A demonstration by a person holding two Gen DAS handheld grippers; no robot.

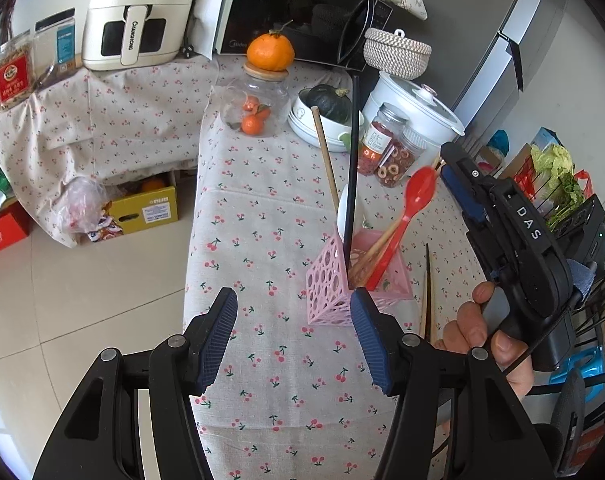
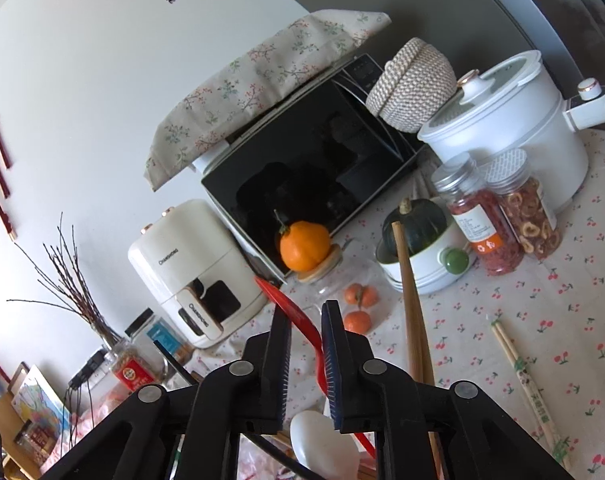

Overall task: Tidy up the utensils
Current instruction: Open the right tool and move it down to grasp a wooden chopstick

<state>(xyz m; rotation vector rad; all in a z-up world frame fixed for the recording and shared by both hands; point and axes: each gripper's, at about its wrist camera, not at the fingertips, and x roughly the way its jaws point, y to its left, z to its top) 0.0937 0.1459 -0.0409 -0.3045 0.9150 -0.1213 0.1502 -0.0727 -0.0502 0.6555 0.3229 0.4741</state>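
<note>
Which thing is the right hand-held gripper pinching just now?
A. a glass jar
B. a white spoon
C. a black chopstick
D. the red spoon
D: in the right wrist view the right hand-held gripper has its jaws closed on the red spoon, whose handle runs down into the pink holder; the left hand-held gripper is open and empty.

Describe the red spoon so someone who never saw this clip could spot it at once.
Find the cherry-print tablecloth, then the pink perforated holder on it. The red spoon leans out of it bowl-up, between the right gripper fingers; its neighbours are wooden and black sticks.
</note>
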